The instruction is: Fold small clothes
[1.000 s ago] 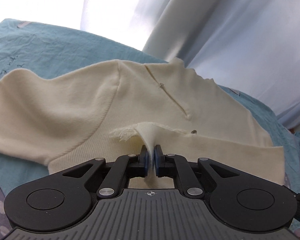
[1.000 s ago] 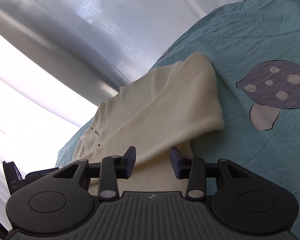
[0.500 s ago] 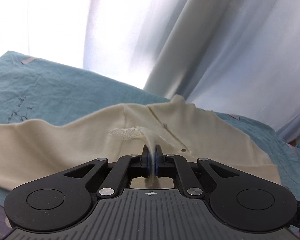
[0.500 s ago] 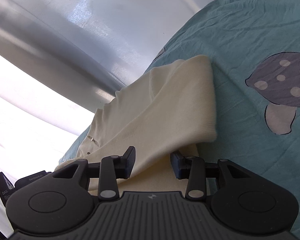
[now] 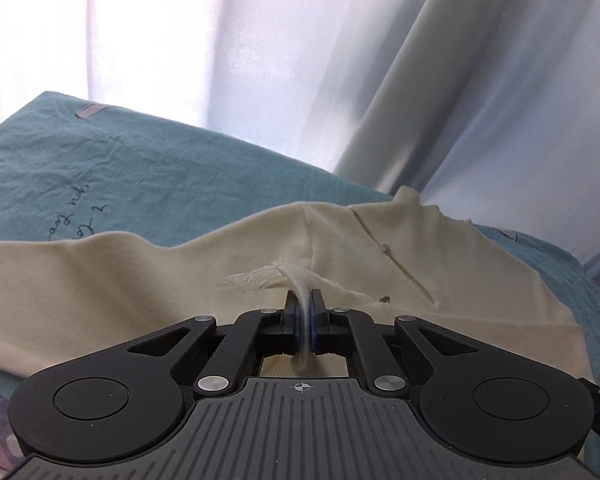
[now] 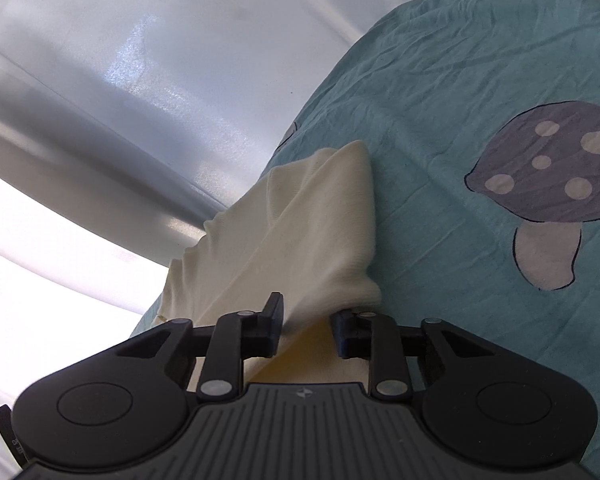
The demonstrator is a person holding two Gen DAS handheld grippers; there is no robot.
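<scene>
Left wrist view: one cream knit garment (image 5: 112,280) lies spread across a teal bedsheet (image 5: 148,184), its surface soft and finely ribbed, with a stitched seam running down from the shoulder and a slit placket (image 5: 396,260) cut diagonally at the neck. Two small dark fasteners sit along that placket, one near its upper part and one by the folded edge below. The left gripper (image 5: 305,312) has its two black fingers pressed together on a thin pinch of the cream fabric, which rises in a narrow ridge between the blue pads; a frayed, thready patch (image 5: 252,278) shows just left of the pinch. The sheet is wrinkled cotton-like cloth with a few lines of dark handwritten-style script printed near its left edge. Behind it hang pale, smooth curtains (image 5: 440,80) in long vertical folds, brightly backlit.

In the right wrist view the same cream garment (image 6: 300,240) is seen lengthwise, a sleeve folded over the body into a long tapering band with a rounded, ribbed cuff end. The right gripper (image 6: 307,328) holds its two fingers apart, and the sleeve's lower edge passes between them; whether either finger touches the cloth cannot be told. On the sheet to the right is one printed mushroom (image 6: 548,184), grey-purple cap with five pale dots and a pale stem, outlined in dark line. The glossy curtain fills the upper left.
</scene>
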